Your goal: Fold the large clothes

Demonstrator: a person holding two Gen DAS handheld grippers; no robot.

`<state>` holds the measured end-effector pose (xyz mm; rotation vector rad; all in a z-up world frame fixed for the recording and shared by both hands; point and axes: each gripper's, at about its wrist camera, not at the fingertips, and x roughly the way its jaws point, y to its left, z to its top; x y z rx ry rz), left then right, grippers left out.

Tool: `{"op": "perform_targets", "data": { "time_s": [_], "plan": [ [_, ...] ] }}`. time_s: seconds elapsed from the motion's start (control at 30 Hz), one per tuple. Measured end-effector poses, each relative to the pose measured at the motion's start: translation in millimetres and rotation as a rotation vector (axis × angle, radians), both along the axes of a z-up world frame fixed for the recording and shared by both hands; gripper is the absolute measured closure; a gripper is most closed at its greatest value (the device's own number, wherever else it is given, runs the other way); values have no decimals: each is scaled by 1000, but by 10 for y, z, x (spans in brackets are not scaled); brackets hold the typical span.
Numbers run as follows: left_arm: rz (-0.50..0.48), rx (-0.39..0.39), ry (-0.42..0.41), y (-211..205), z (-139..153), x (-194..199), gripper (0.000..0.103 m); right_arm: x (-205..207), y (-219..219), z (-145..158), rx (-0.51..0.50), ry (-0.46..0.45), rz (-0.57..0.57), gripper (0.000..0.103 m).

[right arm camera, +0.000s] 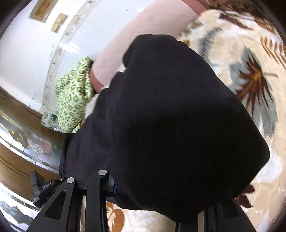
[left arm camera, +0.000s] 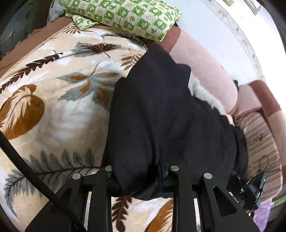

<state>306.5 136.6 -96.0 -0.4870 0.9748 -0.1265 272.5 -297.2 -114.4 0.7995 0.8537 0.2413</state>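
A large black garment (left arm camera: pixel 160 107) lies bunched on a leaf-print blanket (left arm camera: pixel 53 89) and drapes over both sets of fingers. In the left wrist view my left gripper (left arm camera: pixel 141 171) is shut on a fold of it; the cloth hides the fingertips and bulges up between the finger arms. In the right wrist view the black garment (right arm camera: pixel 169 107) fills the middle and hangs over my right gripper (right arm camera: pixel 157 178), which is shut on a thick bunch of it. The fingertips there are also covered. The two grippers sit close together along the same edge of the cloth.
A green-and-white patterned pillow (left arm camera: pixel 125 16) (right arm camera: pixel 73 96) lies at the blanket's far end, against a pink padded back (left arm camera: pixel 205 62) (right arm camera: pixel 128 35). Behind that is a white wall (left arm camera: pixel 223 35). A black cable (left arm camera: pixel 26 167) crosses the left wrist view's lower left.
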Motion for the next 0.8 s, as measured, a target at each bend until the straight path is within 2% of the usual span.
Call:
{"op": "perform_targets", "data": {
  "time_s": [0.1,0.17,0.27,0.3,0.33,0.4,0.5,0.57,0.6,0.7,0.77,0.8],
  "plan": [
    [24,-9,14,51,-46,1,72,34,-35,-61,15,23,-1,56],
    [29,-24,22,87,-42,26,69,41,-44,-74,27,40,-22,45],
    [35,-80,20,181,14,40,65,19,-129,-39,33,63,-63,40],
    [52,-89,13,225,42,32,59,-23,-189,-25,46,67,-82,40],
    [85,-83,1,293,85,12,52,-52,-237,-14,62,72,-98,39],
    [131,-67,-21,386,136,4,48,-151,-367,-30,117,89,-144,37],
    [209,-25,-66,514,242,-38,46,-263,-515,-80,190,110,-221,35],
    [235,16,-97,514,324,-42,45,-362,-591,-78,202,123,-297,34],
    [236,35,-106,493,355,-30,45,-434,-628,-43,177,123,-352,32],
    [220,118,-141,297,455,76,44,-664,-655,260,-32,49,-554,30],
    [205,138,-149,182,467,181,43,-700,-540,534,-187,-66,-597,30],
    [184,138,-143,82,462,282,43,-649,-453,624,-240,-109,-575,30]
  ]
}}
